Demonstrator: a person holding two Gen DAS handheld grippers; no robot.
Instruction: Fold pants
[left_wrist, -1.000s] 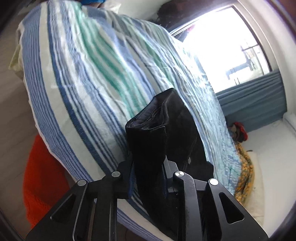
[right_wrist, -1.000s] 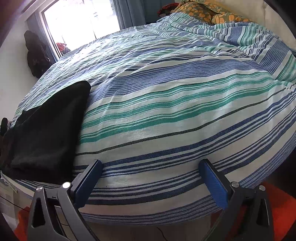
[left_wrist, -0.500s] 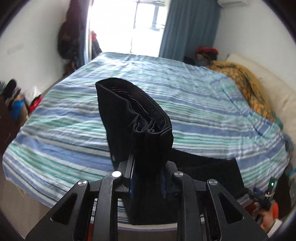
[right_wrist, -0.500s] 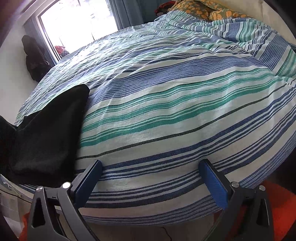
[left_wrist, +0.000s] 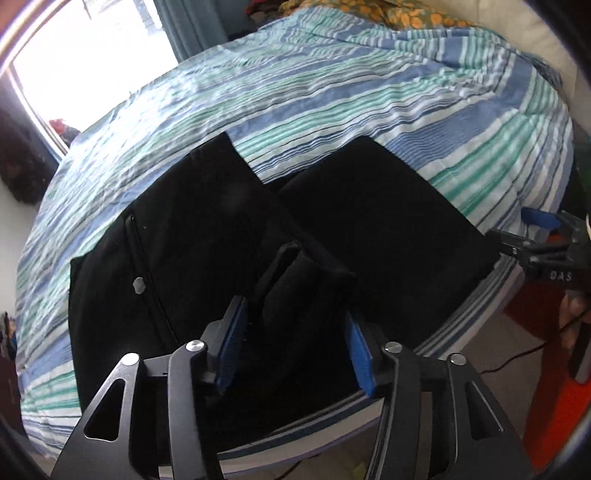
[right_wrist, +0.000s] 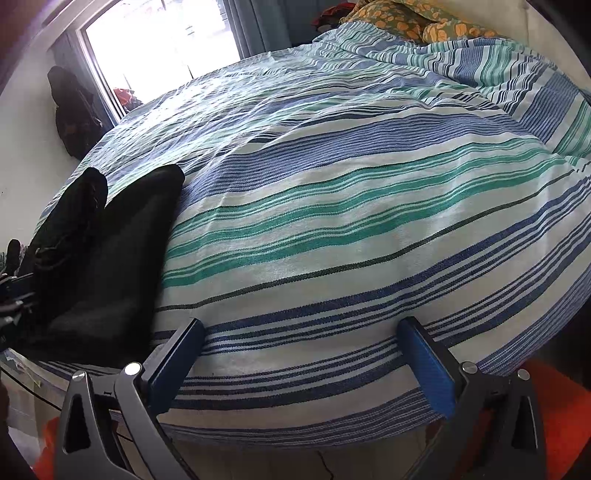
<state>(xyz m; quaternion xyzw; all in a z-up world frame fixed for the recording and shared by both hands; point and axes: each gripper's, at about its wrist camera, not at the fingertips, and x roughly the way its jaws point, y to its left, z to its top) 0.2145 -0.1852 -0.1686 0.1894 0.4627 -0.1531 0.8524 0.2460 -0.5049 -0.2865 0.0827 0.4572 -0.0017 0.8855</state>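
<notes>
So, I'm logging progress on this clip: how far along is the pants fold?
Partly done. The black pants lie on the striped bed, one part already laid over, two dark panels side by side. In hand: the left gripper has a bunched fold between its pads. Left: flattening that bunch and a final fold. The right gripper is open and idle.

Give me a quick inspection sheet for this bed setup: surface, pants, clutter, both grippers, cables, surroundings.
Surface: striped bedspread, wrinkled.
Job's things: black pants lying at the bed's near edge, both legs spread apart.
Clutter: floral blanket at the far end.
Grippers: left gripper part open, a fold of pants between its fingers; right gripper open, empty, over the bed's edge.
Cables: thin dark cable on the floor.
Surroundings: bright window, blue curtain.
</notes>
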